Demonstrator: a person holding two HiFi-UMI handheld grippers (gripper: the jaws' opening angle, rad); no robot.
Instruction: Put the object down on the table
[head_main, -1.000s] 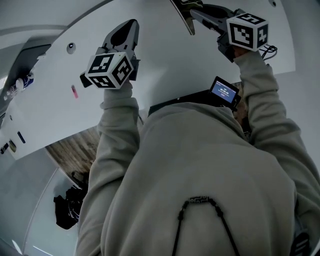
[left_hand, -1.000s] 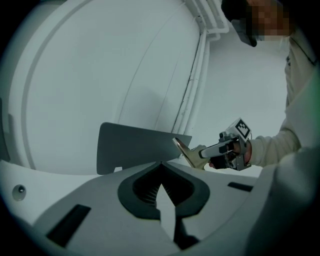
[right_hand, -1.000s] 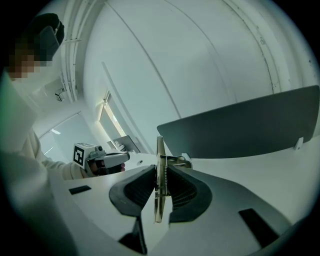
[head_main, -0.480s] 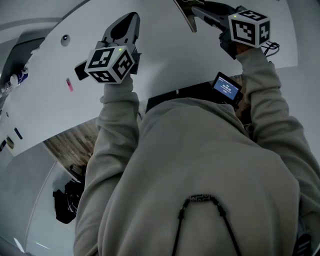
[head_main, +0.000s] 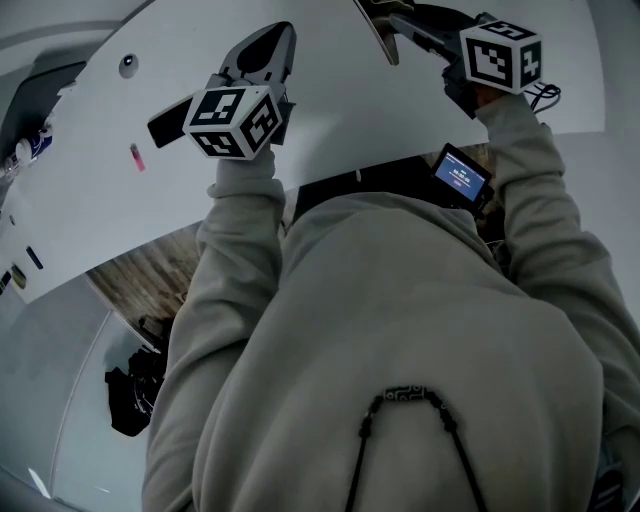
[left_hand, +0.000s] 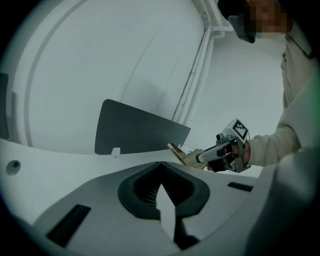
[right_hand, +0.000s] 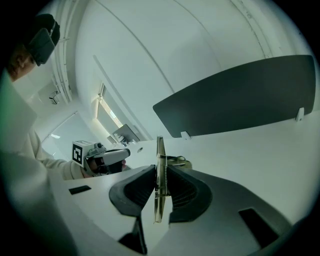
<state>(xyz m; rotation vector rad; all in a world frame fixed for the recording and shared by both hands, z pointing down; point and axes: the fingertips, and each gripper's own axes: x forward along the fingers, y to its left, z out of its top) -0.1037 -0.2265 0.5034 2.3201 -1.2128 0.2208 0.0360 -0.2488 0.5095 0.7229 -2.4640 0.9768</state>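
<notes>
While the right gripper hung over the far part of the white table, we saw its jaws clamped on the thin tan piece, the pads pressing both flat faces and the piece standing edge-on to that gripper's own camera. So the object was up in the grip and, by our reading, not yet on the table; from the left gripper view it sat low and close over the surface, though we could not tell whether an edge touched. The left gripper was well apart on the other side, its tips drawn together with nothing between them, pointing across the table toward the dark divider screen. We judged this to be the set-down step, near its end. What the next move called for, as we saw it, was a gentle descent until the piece met the tabletop, then a slow parting of the right jaws so it would not tip or skid.
</notes>
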